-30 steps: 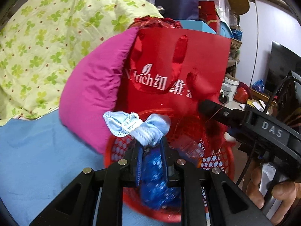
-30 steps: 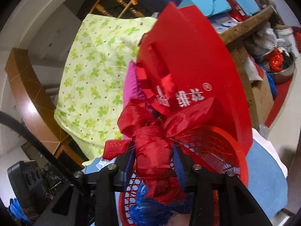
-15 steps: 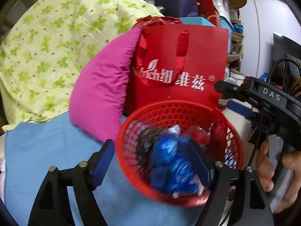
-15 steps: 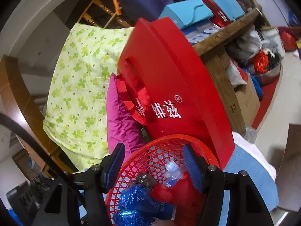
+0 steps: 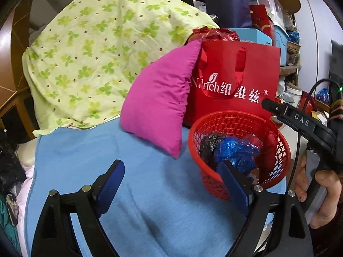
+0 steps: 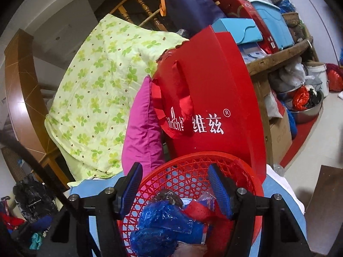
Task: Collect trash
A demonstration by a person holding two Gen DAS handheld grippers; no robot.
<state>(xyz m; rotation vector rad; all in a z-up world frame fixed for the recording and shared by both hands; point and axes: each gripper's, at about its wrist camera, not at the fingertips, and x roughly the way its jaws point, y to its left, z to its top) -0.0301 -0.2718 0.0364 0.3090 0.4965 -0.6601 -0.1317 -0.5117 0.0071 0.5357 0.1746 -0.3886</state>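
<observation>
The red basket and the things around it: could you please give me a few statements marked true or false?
1. The red basket holds a crumpled blue plastic bag. True.
2. The left tongs grip a face mask. False: nothing is between them; they are opening.
3. A pink pillow leans beside the red paper bag. True.
4. The basket stands on bare wooden floor. False: it sits on blue cloth.
5. The right tongs hold red trash. False: empty.

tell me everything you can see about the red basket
The red basket is round, of what looks like plastic lattice, with a solid rim. It stands upright on the blue cloth, in front of the red gift bag and beside the pink cushion. Inside lie crumpled blue plastic, something dark, and red scraps. No claw touches it.
</observation>
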